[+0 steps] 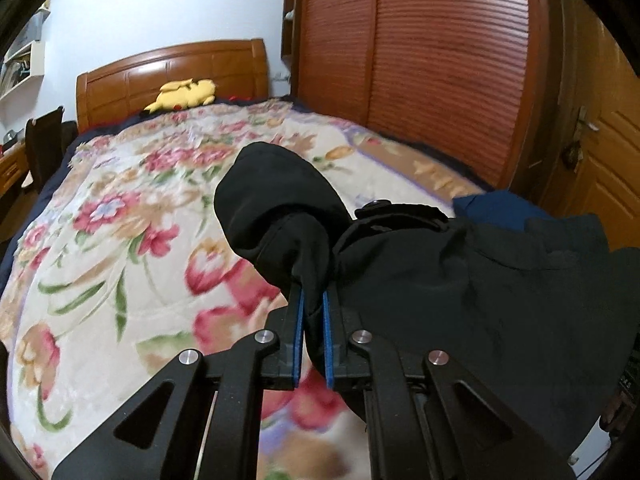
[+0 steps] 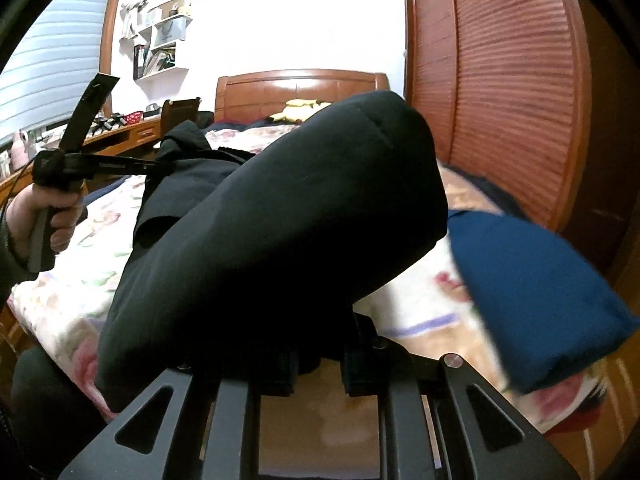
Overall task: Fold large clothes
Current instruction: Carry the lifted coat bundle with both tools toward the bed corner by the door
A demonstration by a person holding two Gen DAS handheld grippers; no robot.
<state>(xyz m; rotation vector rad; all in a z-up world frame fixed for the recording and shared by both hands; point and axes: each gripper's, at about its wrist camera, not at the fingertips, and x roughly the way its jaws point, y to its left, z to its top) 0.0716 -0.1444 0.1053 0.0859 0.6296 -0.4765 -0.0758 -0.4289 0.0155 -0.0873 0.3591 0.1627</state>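
A large black jacket [image 1: 440,280] hangs in the air above the bed, held between both grippers. My left gripper [image 1: 311,280] is shut on a bunched edge of the jacket, its blue pads pinching the cloth. In the right wrist view the black jacket [image 2: 280,220] drapes over my right gripper [image 2: 320,364] and hides its fingertips; the fingers seem closed on the cloth. The left gripper [image 2: 152,166] also shows there at the far left, held by a hand, gripping the jacket's other end.
The bed with a floral blanket [image 1: 120,240] lies below. A folded blue garment [image 2: 532,280] sits at the bed's right edge. A yellow plush toy [image 1: 184,94] lies by the wooden headboard. A slatted wardrobe [image 1: 440,60] stands right; a desk [image 2: 120,136] stands left.
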